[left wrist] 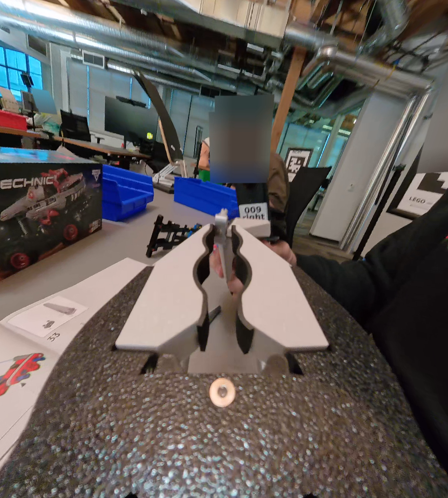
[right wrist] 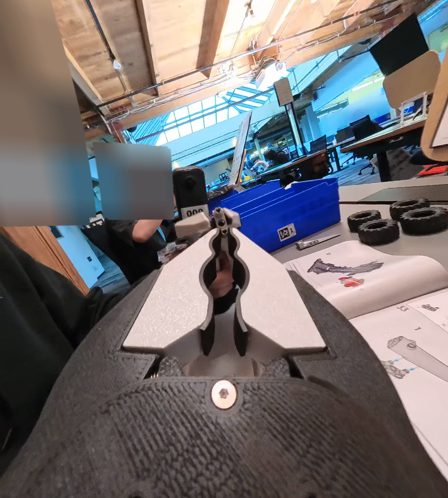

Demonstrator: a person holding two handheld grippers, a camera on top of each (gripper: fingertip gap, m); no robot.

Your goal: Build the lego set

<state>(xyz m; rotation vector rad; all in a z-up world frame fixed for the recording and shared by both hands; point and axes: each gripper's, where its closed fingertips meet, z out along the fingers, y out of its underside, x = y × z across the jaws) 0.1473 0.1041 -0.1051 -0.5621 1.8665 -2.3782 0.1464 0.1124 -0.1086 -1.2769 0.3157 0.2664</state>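
Honestly, both look risky: the left gripper [left wrist: 223,229] pinches a grey beam [left wrist: 224,242], the right gripper [right wrist: 221,229] a small dark connector [right wrist: 220,222]. Held mid-air, tips nearly meeting, a misaligned push could pop either piece onto the tabletop [right wrist: 406,242].

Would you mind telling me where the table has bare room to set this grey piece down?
Free: the grey tabletop between the printed set box and two blue plastic bins, and the strip between open instruction booklet and black rubber tyres. Crowded: around the black frame assembly.

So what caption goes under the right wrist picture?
Right gripper pinches a small grey Lego piece above the instruction booklet, black tyres waiting.
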